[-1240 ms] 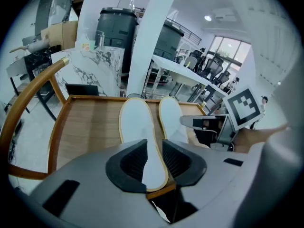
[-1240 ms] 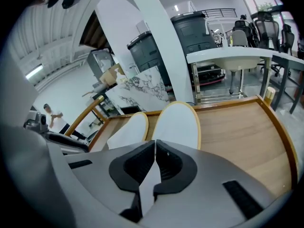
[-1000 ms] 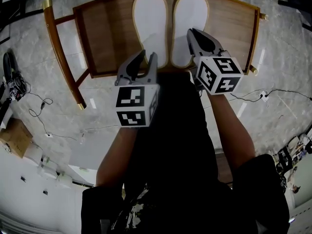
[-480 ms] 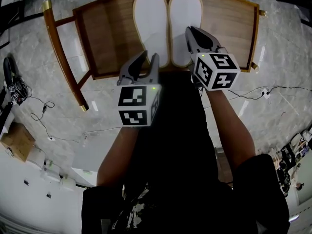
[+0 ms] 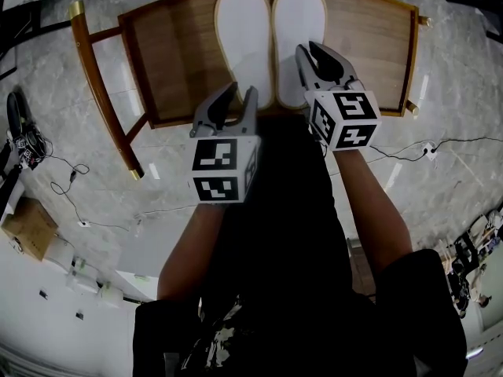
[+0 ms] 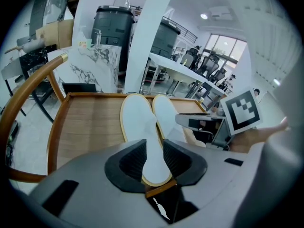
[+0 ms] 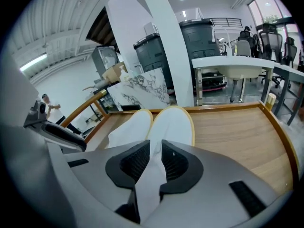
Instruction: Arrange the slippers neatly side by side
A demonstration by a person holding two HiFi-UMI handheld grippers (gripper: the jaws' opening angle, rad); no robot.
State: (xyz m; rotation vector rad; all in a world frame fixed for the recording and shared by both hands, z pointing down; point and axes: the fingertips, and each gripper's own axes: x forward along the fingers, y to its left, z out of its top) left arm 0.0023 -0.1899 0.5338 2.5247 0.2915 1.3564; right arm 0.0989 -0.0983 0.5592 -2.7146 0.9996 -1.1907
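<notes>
**A:** Right on the chair seat (image 5: 177,61) now: warm brown wood, fine straight grain, a smooth satin finish.

**B:** And the curved rail (image 5: 98,85) beside that seat has more shine. It looks like varnished wood, with a bright gold metal cap (image 5: 75,7) on its end.

**A:** On the seat, the slippers (image 5: 244,42) read as soft white cloth. They're matt, no sheen anywhere, with a tan trim running round each edge.

**B:** Around the seat, the floor (image 5: 47,77) is pale, grey-veined stone or a stone-look tile. It's polished and throwing back white patches of light.
</notes>
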